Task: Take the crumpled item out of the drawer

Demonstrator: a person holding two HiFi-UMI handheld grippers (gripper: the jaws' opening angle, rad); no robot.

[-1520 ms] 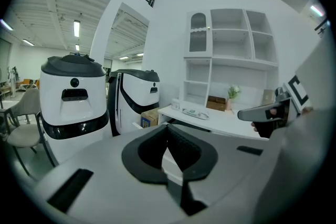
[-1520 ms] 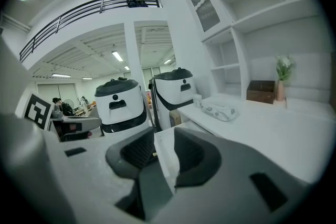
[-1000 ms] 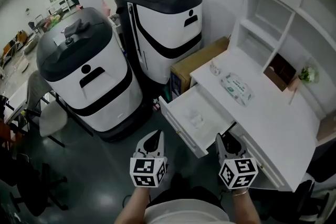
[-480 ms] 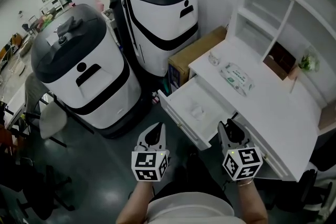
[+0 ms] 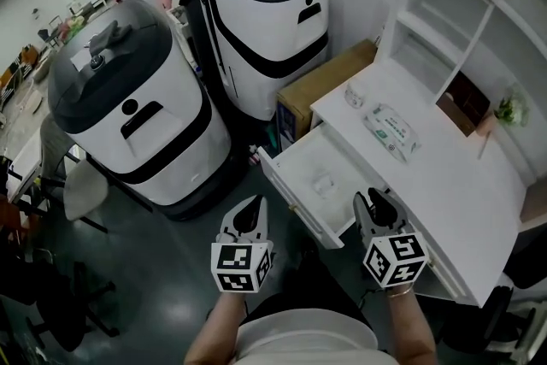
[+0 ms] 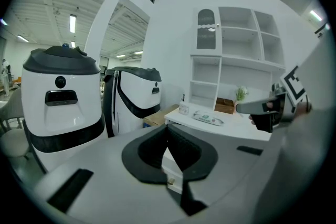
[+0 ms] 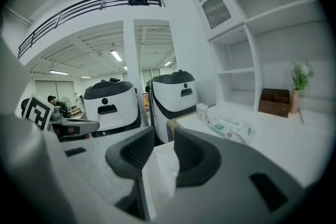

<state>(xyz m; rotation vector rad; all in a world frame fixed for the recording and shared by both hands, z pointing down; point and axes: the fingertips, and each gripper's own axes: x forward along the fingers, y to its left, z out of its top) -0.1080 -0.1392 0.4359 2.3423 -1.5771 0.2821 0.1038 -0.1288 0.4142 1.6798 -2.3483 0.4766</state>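
Note:
The white drawer (image 5: 289, 194) stands pulled out of the desk (image 5: 453, 192). A small pale crumpled item (image 5: 322, 183) lies on its floor. In the head view my left gripper (image 5: 252, 208) hovers over the dark floor, just left of the drawer's front corner, with its jaws' tips together and nothing in them. My right gripper (image 5: 373, 203) hangs at the drawer's right front corner, jaws apart and empty. The left gripper view shows the left gripper (image 6: 167, 131) aimed at the drawer front. In the right gripper view the right gripper (image 7: 164, 136) looks along the drawer.
Two large white-and-black machines (image 5: 128, 111) (image 5: 269, 21) stand left of the desk, beside a cardboard box (image 5: 325, 85). On the desktop lie a wipes pack (image 5: 391, 131) and a small jar (image 5: 353, 96). Shelves behind hold a brown box (image 5: 466, 103) and a plant (image 5: 513, 109).
Both grippers stay in front of the drawer with their jaws unchanged. Only the head view has shifted a little.

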